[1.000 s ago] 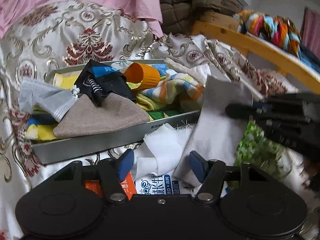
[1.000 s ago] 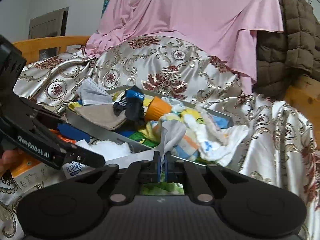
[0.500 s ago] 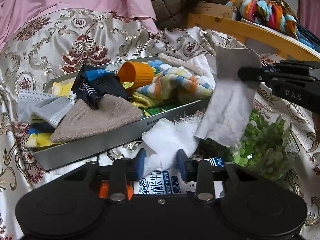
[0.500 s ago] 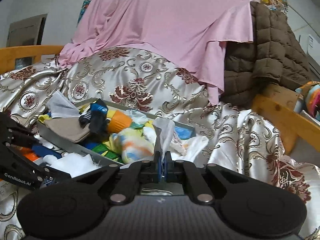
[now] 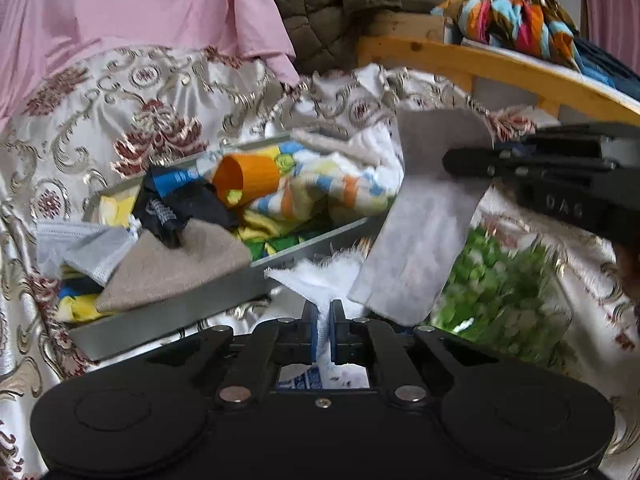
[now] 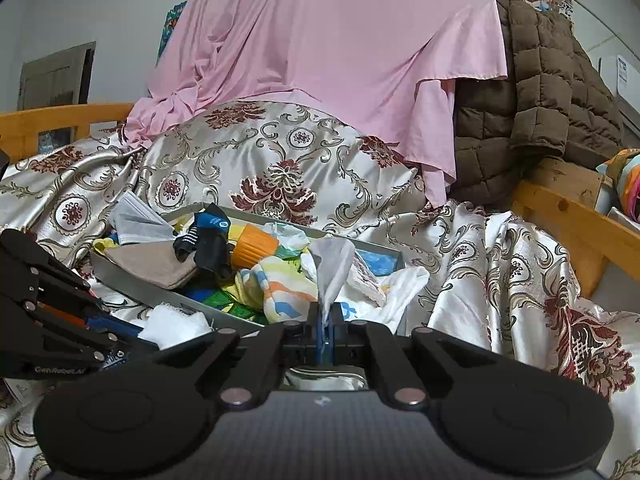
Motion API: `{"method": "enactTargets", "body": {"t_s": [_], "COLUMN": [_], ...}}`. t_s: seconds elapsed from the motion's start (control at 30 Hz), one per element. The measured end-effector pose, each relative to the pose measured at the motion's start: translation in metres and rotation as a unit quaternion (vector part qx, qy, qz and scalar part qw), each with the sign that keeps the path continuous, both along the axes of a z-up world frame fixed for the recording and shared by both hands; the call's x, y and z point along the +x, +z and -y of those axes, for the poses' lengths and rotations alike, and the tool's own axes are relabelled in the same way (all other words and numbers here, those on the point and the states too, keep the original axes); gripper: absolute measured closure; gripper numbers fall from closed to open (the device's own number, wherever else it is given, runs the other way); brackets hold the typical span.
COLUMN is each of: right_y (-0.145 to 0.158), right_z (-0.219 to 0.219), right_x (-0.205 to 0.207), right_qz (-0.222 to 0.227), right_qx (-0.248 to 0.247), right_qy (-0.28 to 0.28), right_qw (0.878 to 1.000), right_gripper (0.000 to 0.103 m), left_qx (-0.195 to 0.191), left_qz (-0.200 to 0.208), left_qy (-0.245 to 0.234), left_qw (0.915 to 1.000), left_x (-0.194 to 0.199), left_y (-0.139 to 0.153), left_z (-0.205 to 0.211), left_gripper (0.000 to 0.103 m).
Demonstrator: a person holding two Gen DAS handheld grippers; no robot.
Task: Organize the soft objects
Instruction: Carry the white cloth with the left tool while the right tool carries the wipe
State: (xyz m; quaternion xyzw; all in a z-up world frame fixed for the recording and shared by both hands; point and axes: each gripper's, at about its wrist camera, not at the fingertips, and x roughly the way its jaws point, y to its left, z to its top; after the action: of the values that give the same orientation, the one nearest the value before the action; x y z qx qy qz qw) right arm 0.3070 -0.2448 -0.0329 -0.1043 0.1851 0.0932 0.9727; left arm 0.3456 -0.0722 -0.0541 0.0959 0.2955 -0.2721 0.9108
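Tray (image 5: 168, 316) of mixed cloths sits on the bedspread at 10 o'clock from the left gripper (image 5: 323, 330), jaws pinched on white gauze (image 5: 320, 276). Right gripper (image 6: 327, 330), jaws clamped on a grey cloth (image 6: 332, 268), holds it up at 1 o'clock.

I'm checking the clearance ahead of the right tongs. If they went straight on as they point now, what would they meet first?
Probably the striped towel heaped in the grey tray, just beyond the grey cloth that the right tongs hold; depth is unclear.

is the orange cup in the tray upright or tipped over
Tipped over: the orange cup lies on its side atop the cloths in the tray, mouth facing sideways.
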Motion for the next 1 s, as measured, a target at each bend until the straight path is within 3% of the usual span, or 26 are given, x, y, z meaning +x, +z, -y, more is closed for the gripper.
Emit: {"method": "enactTargets", "body": {"t_s": [0.2, 0.37, 0.67, 1.0], "right_y": [0.008, 0.019, 0.043, 0.058], "right_z": [0.003, 0.008, 0.018, 0.036], "right_x": [-0.01, -0.017, -0.034, -0.062], "right_qz": [0.013, 0.026, 0.049, 0.046], "right_qx": [0.01, 0.026, 0.062, 0.084], "right_qy": [0.001, 0.002, 0.005, 0.017], "right_qw": [1.0, 0.999, 0.997, 0.995], "right_gripper": [0.1, 0.1, 0.1, 0.1], "left_qx": [-0.034, -0.082, -0.101, -0.172], "left_qz": [0.03, 0.009, 0.006, -0.06], "left_qy": [0.027, 0.055, 0.074, 0.103], "left_qw": [0.9986, 0.9951, 0.9922, 0.978], "left_x": [-0.017, -0.028, -0.066, -0.057], "left_y": [0.023, 0.036, 0.066, 0.084], "left_z": [0.002, -0.009, -0.005, -0.017], "left_gripper": [0.098, 0.098, 0.098, 0.098]}}
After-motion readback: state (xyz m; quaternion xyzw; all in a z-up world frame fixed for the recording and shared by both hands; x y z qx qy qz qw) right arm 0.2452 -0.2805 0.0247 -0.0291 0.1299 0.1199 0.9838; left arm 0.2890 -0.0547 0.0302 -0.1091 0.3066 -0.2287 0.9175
